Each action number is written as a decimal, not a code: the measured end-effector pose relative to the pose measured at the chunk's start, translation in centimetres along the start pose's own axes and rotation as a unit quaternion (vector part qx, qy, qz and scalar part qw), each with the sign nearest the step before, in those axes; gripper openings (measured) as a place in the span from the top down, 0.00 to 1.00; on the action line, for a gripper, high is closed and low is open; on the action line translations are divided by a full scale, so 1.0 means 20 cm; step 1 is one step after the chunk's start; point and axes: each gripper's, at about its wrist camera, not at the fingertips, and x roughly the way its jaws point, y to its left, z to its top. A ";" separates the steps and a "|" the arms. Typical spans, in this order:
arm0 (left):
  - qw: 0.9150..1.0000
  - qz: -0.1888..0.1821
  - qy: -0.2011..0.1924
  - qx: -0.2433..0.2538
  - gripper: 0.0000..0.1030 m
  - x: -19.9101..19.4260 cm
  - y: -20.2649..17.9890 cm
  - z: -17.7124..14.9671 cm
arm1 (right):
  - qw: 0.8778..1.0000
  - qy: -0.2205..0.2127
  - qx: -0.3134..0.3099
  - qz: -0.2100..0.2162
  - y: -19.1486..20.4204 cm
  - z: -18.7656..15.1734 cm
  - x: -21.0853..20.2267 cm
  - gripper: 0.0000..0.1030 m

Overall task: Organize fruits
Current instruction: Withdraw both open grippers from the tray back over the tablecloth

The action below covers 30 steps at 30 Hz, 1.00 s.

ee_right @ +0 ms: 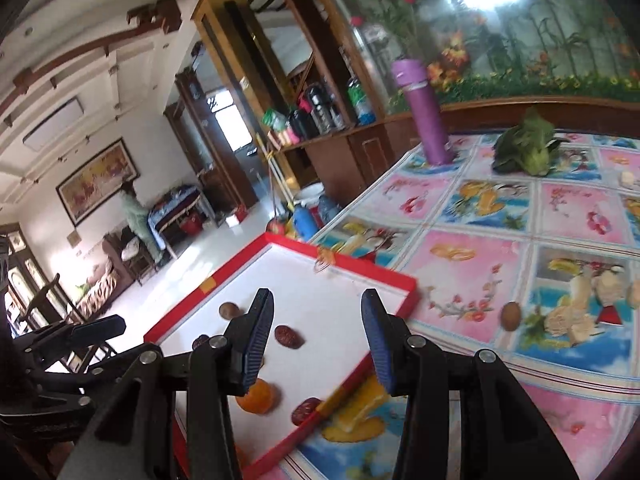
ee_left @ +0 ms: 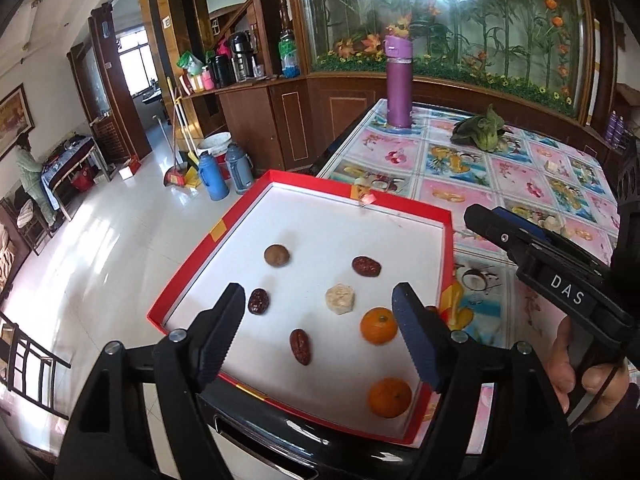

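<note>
left wrist view: a desk (ee_left: 472, 168) under a fruit-print cloth carries a shallow red-rimmed tray (ee_left: 408, 198) at its near corner, white inside, where most of the fruit already lies loose. two mandarins sit toward the tray's 4 to 5 o'clock, the far mandarin (ee_left: 379, 325) just beside a pale peeled chunk (ee_left: 340, 298), the near mandarin (ee_left: 389, 397) close to the front rim. three red dates are scattered around the middle: one (ee_left: 366, 266) at 1 o'clock of the chunk, one (ee_left: 259, 301) at its 9 o'clock, one (ee_left: 300, 346) at its 7 o'clock. a brown round fruit (ee_left: 276, 255) lies at 11 o'clock. the left hand-held gripper (ee_left: 320, 340) hangs above them, jaws wide apart and empty. the right hand-held gripper (ee_right: 318, 344), seen from its own wrist, is likewise spread and empty over the tray's right rim. out on the cloth, at 3 o'clock of the tray, a lone kiwi (ee_right: 511, 315) waits well apart. collection looks nearly done; the next move likely calls for the right hand-held gripper to swing out, close gently around the kiwi and bring it in.
</note>
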 end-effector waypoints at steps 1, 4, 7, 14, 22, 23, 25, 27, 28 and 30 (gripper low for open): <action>1.000 -0.004 -0.005 0.005 0.23 -0.02 -0.03 0.00 | 1.000 -0.009 0.008 -0.004 -0.04 0.00 -0.05 0.56; 1.000 -0.015 -0.014 0.017 0.21 -0.06 -0.09 0.00 | 0.998 -0.041 0.040 -0.009 -0.17 0.00 -0.23 0.56; 0.999 -0.036 -0.007 0.035 0.20 -0.06 -0.19 -0.03 | 0.994 -0.072 0.077 -0.030 -0.36 -0.02 -0.48 0.56; 0.994 -0.083 0.012 0.071 0.20 -0.04 -0.40 -0.09 | 0.970 -0.087 0.142 -0.179 -0.86 -0.12 -1.16 0.49; 0.988 -0.125 0.038 0.086 0.20 -0.02 -0.56 -0.11 | 0.937 -0.050 0.246 -0.245 -1.25 -0.29 -1.52 0.49; 0.987 -0.128 0.039 0.090 0.20 -0.02 -0.58 -0.12 | 0.935 -0.037 0.255 -0.244 -1.27 -0.30 -1.51 0.49; 0.985 -0.136 0.045 0.097 0.20 -0.02 -0.62 -0.14 | 0.934 -0.027 0.270 -0.234 -1.30 -0.30 -1.48 0.49; 0.983 -0.141 0.052 0.105 0.20 -0.01 -0.65 -0.17 | 0.935 -0.014 0.278 -0.222 -1.33 -0.31 -1.46 0.49; 0.982 -0.142 0.056 0.109 0.20 0.00 -0.67 -0.18 | 0.934 -0.009 0.275 -0.226 -1.32 -0.30 -1.43 0.49; 0.982 -0.143 0.059 0.113 0.20 0.00 -0.68 -0.19 | 0.934 -0.001 0.268 -0.238 -1.34 -0.27 -1.41 0.49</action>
